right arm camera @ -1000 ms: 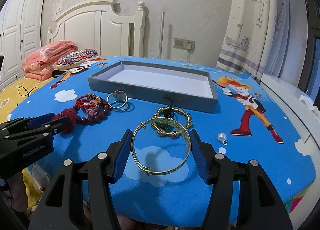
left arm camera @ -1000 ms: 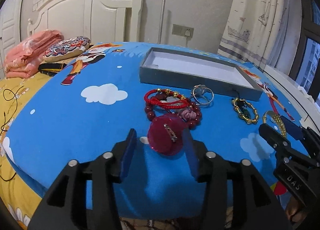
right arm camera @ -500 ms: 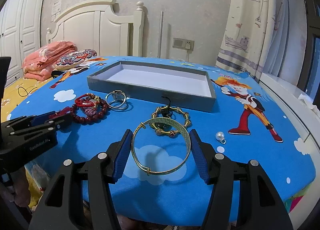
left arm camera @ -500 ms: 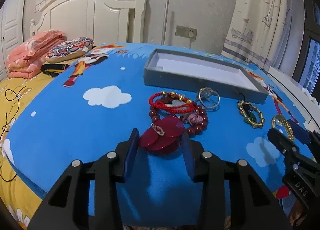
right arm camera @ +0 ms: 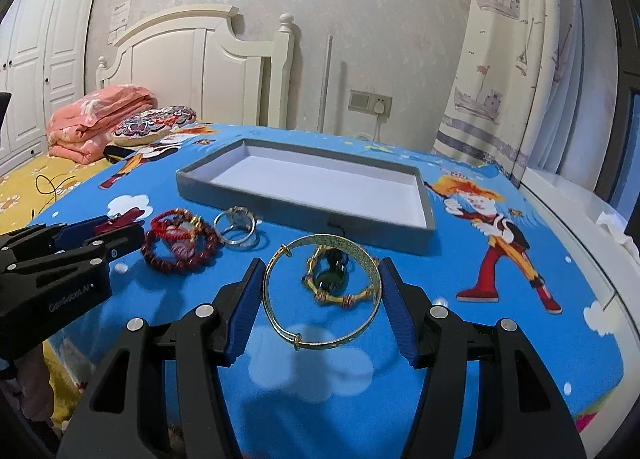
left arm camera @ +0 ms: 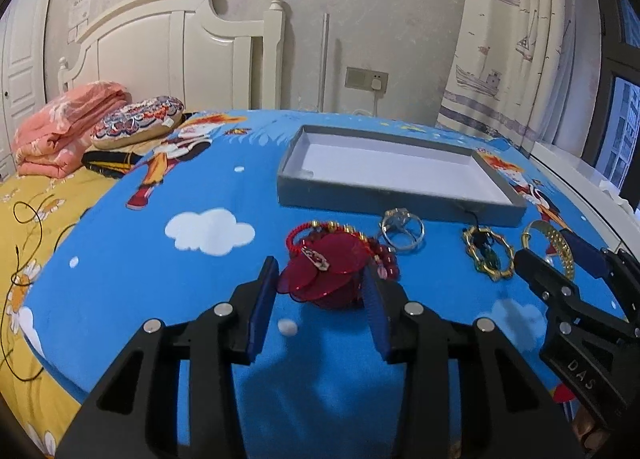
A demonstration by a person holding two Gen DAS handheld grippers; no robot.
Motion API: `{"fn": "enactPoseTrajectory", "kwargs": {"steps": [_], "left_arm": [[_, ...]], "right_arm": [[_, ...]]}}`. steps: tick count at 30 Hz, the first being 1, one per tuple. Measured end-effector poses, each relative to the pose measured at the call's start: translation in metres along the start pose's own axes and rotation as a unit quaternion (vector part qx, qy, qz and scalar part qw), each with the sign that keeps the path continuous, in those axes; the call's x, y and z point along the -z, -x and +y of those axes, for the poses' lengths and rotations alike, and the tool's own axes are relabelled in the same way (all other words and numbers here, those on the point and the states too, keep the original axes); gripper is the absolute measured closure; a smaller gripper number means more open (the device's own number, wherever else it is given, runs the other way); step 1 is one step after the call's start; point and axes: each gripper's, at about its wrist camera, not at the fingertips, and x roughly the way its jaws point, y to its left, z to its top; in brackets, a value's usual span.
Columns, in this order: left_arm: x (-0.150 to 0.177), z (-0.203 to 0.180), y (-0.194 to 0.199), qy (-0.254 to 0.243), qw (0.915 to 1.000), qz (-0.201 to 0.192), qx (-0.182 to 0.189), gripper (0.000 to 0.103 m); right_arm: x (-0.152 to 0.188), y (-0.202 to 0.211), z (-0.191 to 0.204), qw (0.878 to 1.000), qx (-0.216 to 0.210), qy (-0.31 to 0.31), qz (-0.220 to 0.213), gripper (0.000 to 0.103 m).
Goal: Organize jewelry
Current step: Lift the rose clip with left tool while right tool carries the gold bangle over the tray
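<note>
Gripping red brooch [left arm camera: 326, 273], left gripper [left arm camera: 320, 291] level, right gripper [right arm camera: 320, 295] clasping gold bangle [right arm camera: 322, 293]

Left claw [left arm camera: 320, 299]: matt black plastic arms, ribbed blue pads, bright metal screw heads. Between them, red brooch [left arm camera: 326, 271]: translucent glossy plastic petals, small metal clasp. Right claw [right arm camera: 320, 307]: same finish. Gold bangle [right arm camera: 322, 295]: polished metal, finely textured band. Silver ring [right arm camera: 236, 227], centre left: shiny smooth metal. Bead bracelet [right arm camera: 180, 249]: glossy dark red beads. Tray [right arm camera: 280, 211]: matt grey card walls, smooth white lining. Bed sheet [right arm camera: 460, 259]: matt printed cloth. Headboard [right arm camera: 192, 59], upper left: smooth painted wood.
</note>
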Motion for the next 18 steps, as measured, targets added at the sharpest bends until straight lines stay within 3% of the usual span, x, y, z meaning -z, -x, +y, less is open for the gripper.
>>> {"fn": "enactPoseTrajectory", "kwargs": {"steps": [8, 18], "left_arm": [[-0.043, -0.011, -0.024, -0.015, 0.9998, -0.014, -0.008, 0.062], [-0.107, -0.023, -0.081, -0.038, 0.9985, -0.025, -0.03, 0.062]], "right_arm": [[-0.034, -0.032, -0.012, 1.0, 0.012, -0.013, -0.006, 0.048], [-0.084, -0.09, -0.033, 0.999, 0.031, -0.035, 0.008, 0.048]]}}
